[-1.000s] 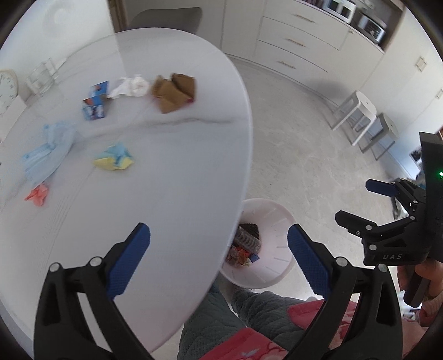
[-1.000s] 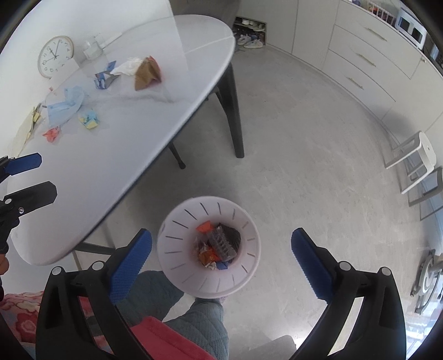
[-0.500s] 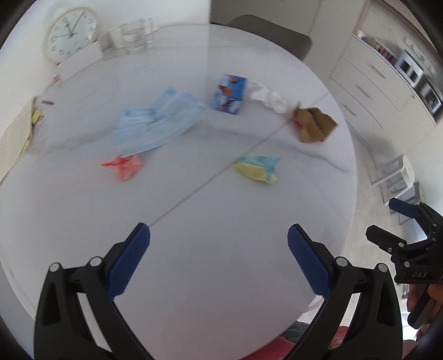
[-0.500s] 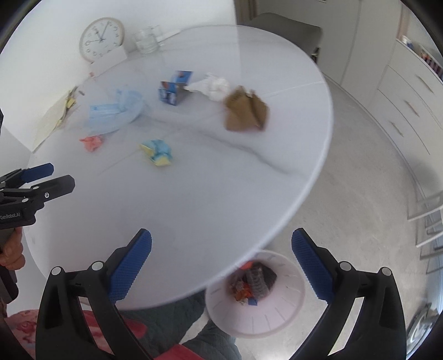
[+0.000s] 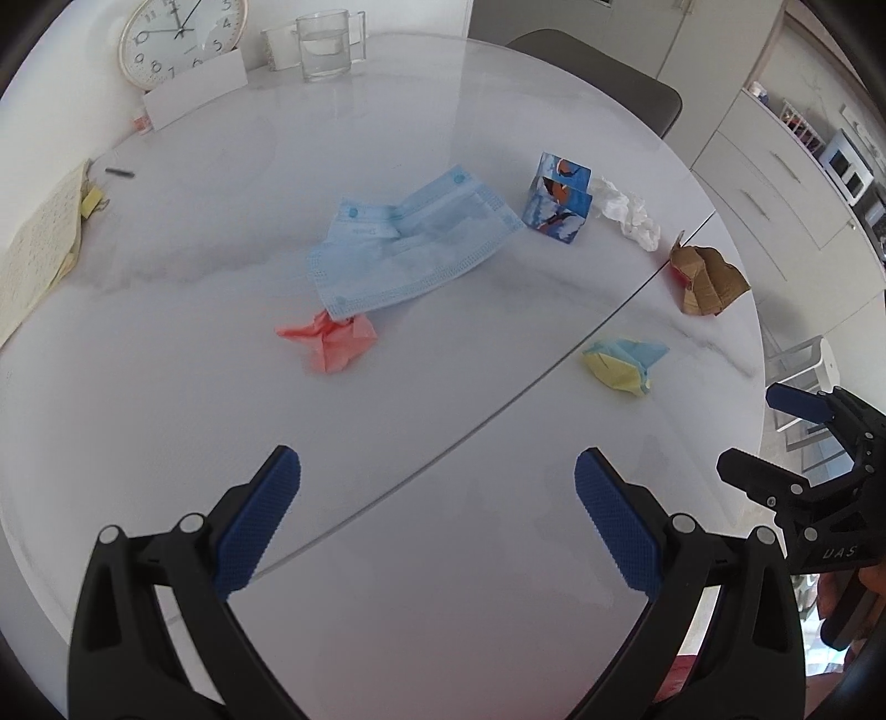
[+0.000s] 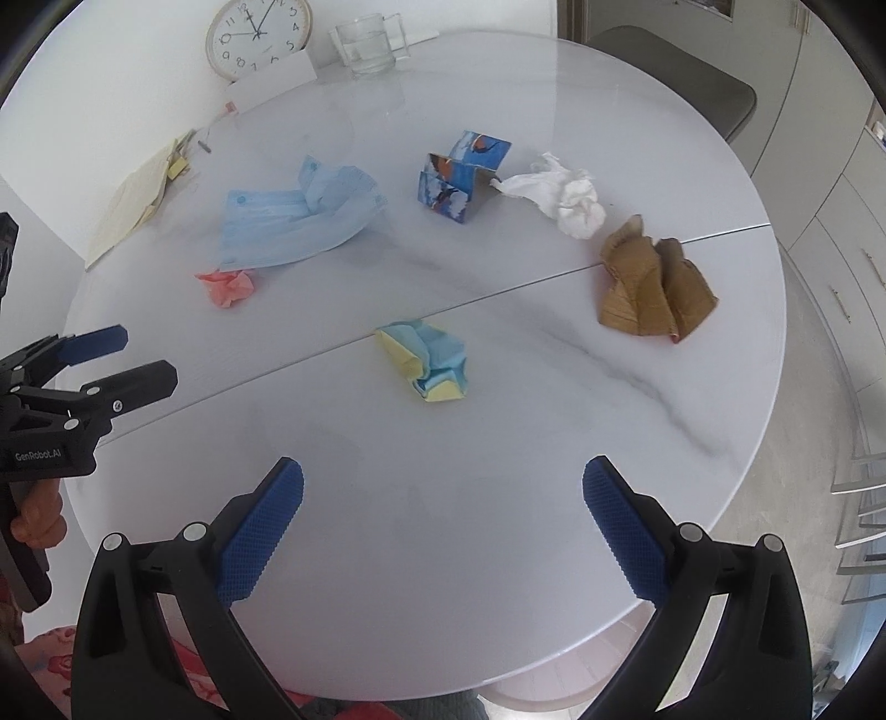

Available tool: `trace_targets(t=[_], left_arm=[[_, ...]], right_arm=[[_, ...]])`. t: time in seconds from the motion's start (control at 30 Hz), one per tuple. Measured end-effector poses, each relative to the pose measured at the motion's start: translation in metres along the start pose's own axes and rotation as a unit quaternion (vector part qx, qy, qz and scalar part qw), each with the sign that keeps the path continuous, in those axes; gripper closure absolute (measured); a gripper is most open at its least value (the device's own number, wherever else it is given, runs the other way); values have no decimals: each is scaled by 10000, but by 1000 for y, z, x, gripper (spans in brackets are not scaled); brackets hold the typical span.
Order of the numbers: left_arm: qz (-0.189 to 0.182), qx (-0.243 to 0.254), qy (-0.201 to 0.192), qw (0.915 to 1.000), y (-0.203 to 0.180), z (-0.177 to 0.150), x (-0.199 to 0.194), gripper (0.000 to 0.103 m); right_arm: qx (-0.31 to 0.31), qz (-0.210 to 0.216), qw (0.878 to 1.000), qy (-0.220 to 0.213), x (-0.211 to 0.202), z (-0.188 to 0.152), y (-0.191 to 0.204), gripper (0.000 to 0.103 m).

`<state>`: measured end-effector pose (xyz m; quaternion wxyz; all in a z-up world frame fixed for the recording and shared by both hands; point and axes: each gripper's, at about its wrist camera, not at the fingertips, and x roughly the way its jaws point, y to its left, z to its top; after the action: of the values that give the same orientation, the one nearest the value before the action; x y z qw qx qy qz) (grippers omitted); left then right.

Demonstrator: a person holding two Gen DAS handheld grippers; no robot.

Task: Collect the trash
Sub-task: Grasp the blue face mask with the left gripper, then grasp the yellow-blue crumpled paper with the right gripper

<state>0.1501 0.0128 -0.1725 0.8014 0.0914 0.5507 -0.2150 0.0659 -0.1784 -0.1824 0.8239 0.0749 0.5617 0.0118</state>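
A round white marble-look table (image 6: 554, 443) with a thin seam across its top fills both views, set against a white wall, with pale cabinet drawers (image 5: 775, 183) off to its right. Along the far edge stand a round wall clock (image 6: 258, 34) propped behind a white card, and a clear glass jug (image 6: 368, 47); a stack of yellowish papers (image 6: 130, 213) lies at the far left edge.

The trash is scattered over the far half of the table. A blue face mask (image 5: 412, 241) lies near the middle, with a crumpled pink paper (image 5: 329, 338) touching its near edge. Just to the right of the mask stands a small blue printed carton (image 5: 556, 199), and a white crumpled tissue (image 5: 626, 213) lies against its right side. A crumpled brown paper (image 6: 653, 288) sits near the right edge, close to the seam. A yellow and blue wad (image 6: 429, 363) lies nearest the grippers, just on the near side of the seam.

The left gripper (image 5: 437, 520) hovers over the near left part of the table, its blue-padded fingers spread wide and holding nothing. The right gripper (image 6: 443, 526) hovers over the near right part, likewise spread wide and empty, with the wad ahead of it.
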Motion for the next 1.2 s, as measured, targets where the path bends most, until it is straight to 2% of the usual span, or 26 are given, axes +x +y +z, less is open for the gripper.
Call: trace_targets(t=[0.1,0.17,0.27,0.33,0.57,0.67,0.73,0.87,0.9,0.97,1.03,1.2], left_arm=[[78,603,-93,9981,-1,18,8,8],[156,1224,-141,9923,-4,33,16,8],[289,2324,-148,9721,-10,61,34,8],[230,2752,-88,9611,-10,77,44,8],[-306,3665,540,9283,-20,117,96,8],[-457,3726,766,9237,-23,127,115,11],[-442,3719,834,9235,-24,131,124,22],[-458,3691,983,9231,-23,134,134,36],[-452,3671,1047,9232,-21,134,137,43],[-491,3612,1105,9246,-19,137,137,48],[-485,3582,1130,9255,-18,139,136,59],[-434,3542,1074,9280,-16,146,132,78]], right_arm=[[-171,-15,9998,77,12,9,6,3],[-315,-95,9993,161,22,18,10,3],[-429,-209,9985,260,35,29,13,3],[-440,-244,9983,291,41,36,13,3],[-126,-168,9989,428,55,49,4,3],[19,-207,9986,489,57,49,1,3],[149,-178,9983,535,59,48,-3,3],[494,54,9973,539,58,49,-9,3],[524,62,9972,537,58,50,-10,3],[533,67,9972,528,57,50,-9,3],[487,83,9972,556,58,52,-7,3],[370,70,9978,542,57,59,-1,3]])
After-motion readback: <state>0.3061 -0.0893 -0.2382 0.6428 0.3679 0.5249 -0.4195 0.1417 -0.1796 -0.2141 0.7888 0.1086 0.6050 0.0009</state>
